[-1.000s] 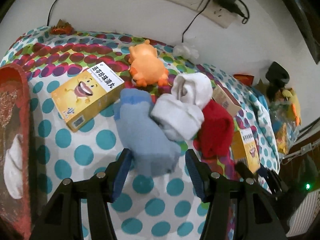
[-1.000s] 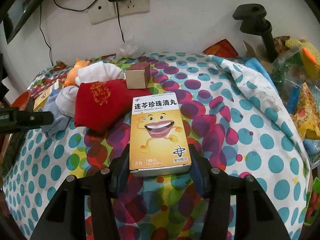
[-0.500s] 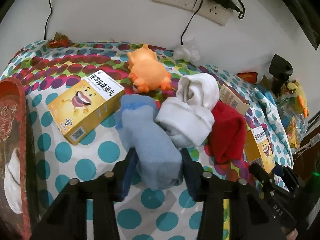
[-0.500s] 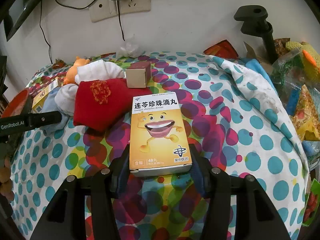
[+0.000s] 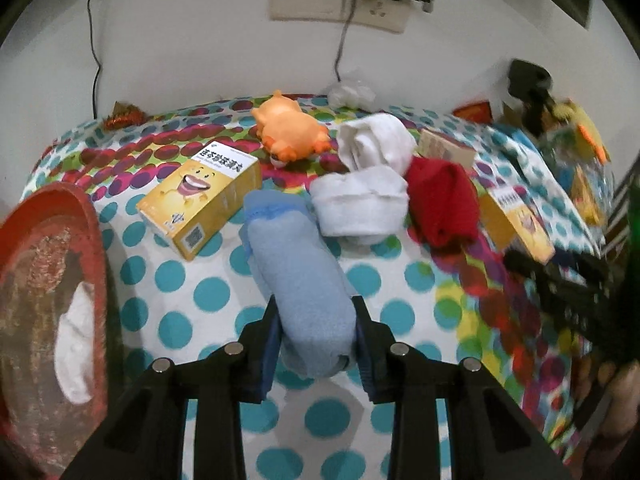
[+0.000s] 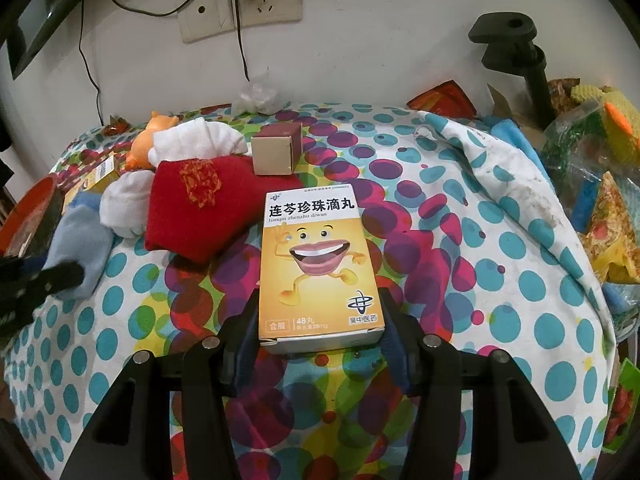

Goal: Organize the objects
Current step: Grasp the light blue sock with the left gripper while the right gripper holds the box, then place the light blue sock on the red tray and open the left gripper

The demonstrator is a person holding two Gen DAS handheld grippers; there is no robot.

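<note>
- Left gripper (image 5: 316, 340) – jaws just closed in, pinching the near end of the blue sock (image 5: 298, 280); rest of it lies ahead on the dotted cloth (image 5: 208, 292).
- Right gripper (image 6: 320, 326) clamps the yellow box (image 6: 318, 268) at its near end – box lies flat.

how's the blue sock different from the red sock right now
The blue sock is pale and plain, and the left claw is shut on its near end; the red sock is bright, has a gold pattern stitched on it, and lies free on the dotted cloth. The blue sock is a long roll; the red sock is a flatter, broader fold. Both are soft, bundled socks.
</note>
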